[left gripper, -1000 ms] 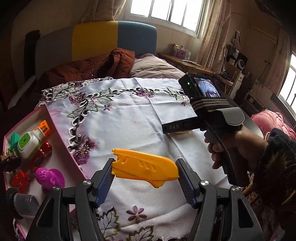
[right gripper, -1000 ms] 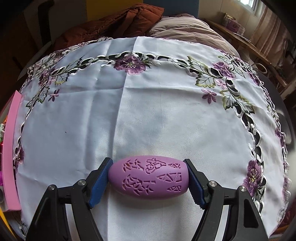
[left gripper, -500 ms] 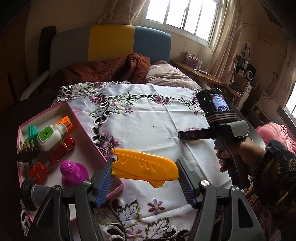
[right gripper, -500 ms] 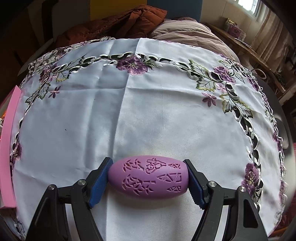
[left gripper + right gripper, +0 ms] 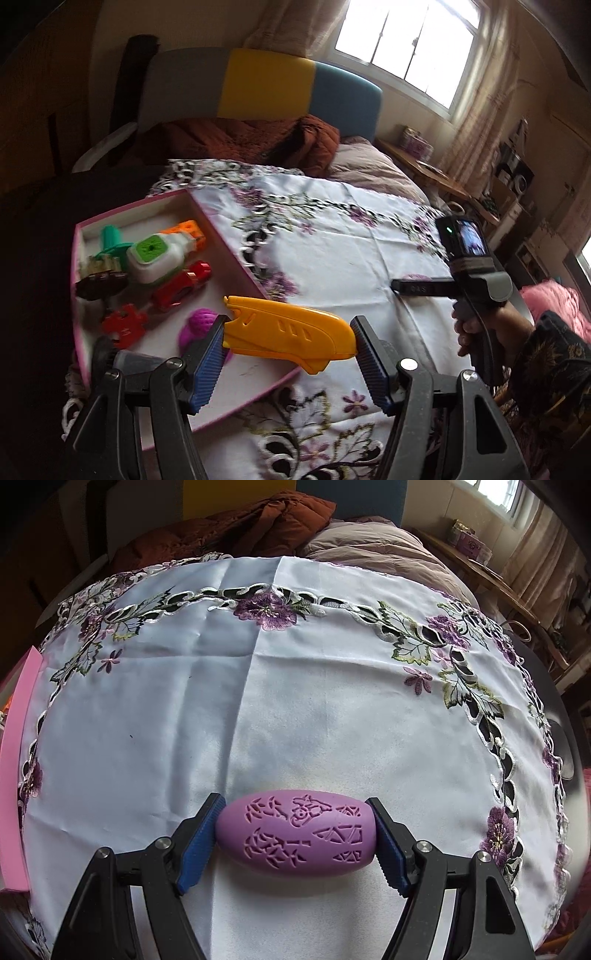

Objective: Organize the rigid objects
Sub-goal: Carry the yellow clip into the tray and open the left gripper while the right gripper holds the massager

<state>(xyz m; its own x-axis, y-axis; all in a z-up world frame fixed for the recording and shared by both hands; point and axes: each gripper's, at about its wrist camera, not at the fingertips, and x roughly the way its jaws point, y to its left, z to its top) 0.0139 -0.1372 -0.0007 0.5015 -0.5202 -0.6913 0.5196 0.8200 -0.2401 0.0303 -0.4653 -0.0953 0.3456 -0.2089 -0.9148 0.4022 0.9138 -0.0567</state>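
Note:
My left gripper [image 5: 290,341] is shut on a yellow plastic piece [image 5: 288,334] and holds it above the near right edge of a pink box [image 5: 221,243]. The box holds several toys: a green-and-white bottle [image 5: 155,258], a red car [image 5: 181,286], a red puzzle piece [image 5: 123,325], a magenta ball [image 5: 197,326]. My right gripper [image 5: 295,836] is shut on a purple carved egg-shaped piece [image 5: 295,834] just above the white embroidered cloth [image 5: 295,686]. The right gripper's body also shows in the left wrist view [image 5: 465,273].
The pink box's edge [image 5: 14,768] shows at the far left of the right wrist view. A bed with a brown quilt [image 5: 258,144] and a pillow lies behind the table. A wooden shelf [image 5: 424,173] stands at the right.
My left gripper has moved left with the yellow piece, from over the cloth to over the pink box's edge. My right gripper holds the purple egg almost still.

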